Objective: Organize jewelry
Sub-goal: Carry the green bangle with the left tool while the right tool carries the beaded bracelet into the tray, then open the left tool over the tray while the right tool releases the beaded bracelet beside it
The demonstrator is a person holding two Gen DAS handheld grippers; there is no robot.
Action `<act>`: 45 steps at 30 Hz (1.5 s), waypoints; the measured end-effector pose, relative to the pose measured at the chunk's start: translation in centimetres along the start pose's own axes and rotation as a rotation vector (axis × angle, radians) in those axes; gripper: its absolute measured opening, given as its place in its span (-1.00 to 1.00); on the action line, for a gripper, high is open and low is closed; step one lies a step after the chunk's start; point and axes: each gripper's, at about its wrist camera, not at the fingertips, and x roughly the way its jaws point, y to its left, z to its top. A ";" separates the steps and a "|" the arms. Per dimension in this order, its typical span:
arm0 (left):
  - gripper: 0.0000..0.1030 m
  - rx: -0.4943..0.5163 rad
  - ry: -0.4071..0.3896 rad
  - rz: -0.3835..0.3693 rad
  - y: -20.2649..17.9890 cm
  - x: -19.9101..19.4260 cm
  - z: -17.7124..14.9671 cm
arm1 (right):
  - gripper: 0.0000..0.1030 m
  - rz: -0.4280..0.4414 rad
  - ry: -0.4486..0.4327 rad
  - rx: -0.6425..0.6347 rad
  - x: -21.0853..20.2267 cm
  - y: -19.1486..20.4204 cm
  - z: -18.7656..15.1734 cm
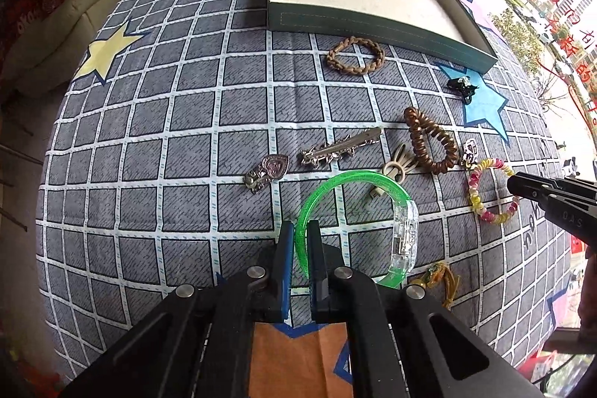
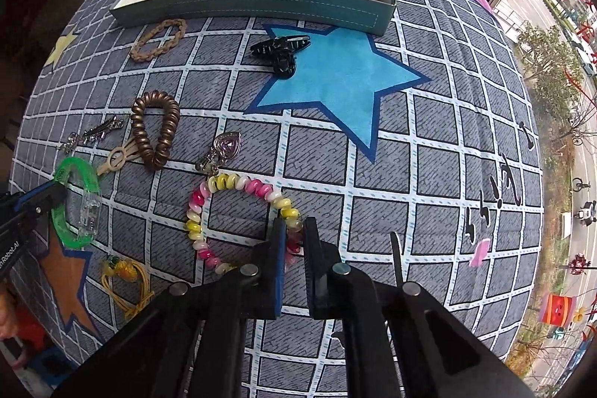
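My left gripper [image 1: 300, 230] is shut on the rim of a green translucent bangle [image 1: 328, 187] with a clear clasp, low over the checked cloth. In the right wrist view that bangle [image 2: 65, 170] shows at the far left with the left gripper [image 2: 61, 191] on it. My right gripper [image 2: 294, 230] is shut on a pink, yellow and white spiral bracelet [image 2: 238, 183]; the same bracelet [image 1: 475, 196] lies at the right of the left wrist view beside the right gripper's fingers [image 1: 522, 185]. An open teal box [image 1: 369, 25] with a pale inside stands at the back.
On the cloth lie a braided tan bracelet [image 1: 356, 55], a black claw clip [image 2: 280, 53], a brown coil hair tie [image 2: 156, 127], silver hair clips [image 1: 339, 148], a heart-shaped brooch [image 2: 222, 148], a beige clip [image 1: 395, 170] and a yellow tassel [image 2: 125, 271]. A window runs along the right.
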 end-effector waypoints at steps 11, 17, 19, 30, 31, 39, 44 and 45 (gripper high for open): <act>-0.63 -0.022 -0.089 -0.063 -0.2 -3.2 5.4 | -0.81 0.094 -0.112 0.072 -5.2 -0.9 6.1; -0.63 0.000 -0.172 -0.066 -0.7 -4.2 10.2 | -0.82 0.118 -0.177 0.068 -6.6 -2.2 11.4; -0.63 0.000 -0.193 -0.065 -1.0 -3.9 12.1 | -0.81 0.129 -0.189 0.070 -5.9 -2.7 13.1; -0.63 -0.015 -0.219 0.008 -2.5 1.2 19.0 | -0.82 0.159 -0.180 0.100 -1.2 -6.5 18.6; -0.63 -0.008 -0.215 0.019 -2.8 1.8 19.5 | -0.82 0.159 -0.177 0.101 -0.8 -6.6 19.1; -0.63 0.009 -0.171 0.070 -3.9 6.2 21.4 | -0.82 0.144 -0.137 0.098 2.6 -7.0 21.5; -0.63 0.031 -0.168 0.111 -4.4 7.5 21.7 | -0.82 0.149 -0.109 0.104 4.4 -7.5 22.2; -0.63 0.041 -0.164 0.120 -4.5 7.8 21.7 | -0.81 0.149 -0.102 0.104 4.8 -7.6 22.2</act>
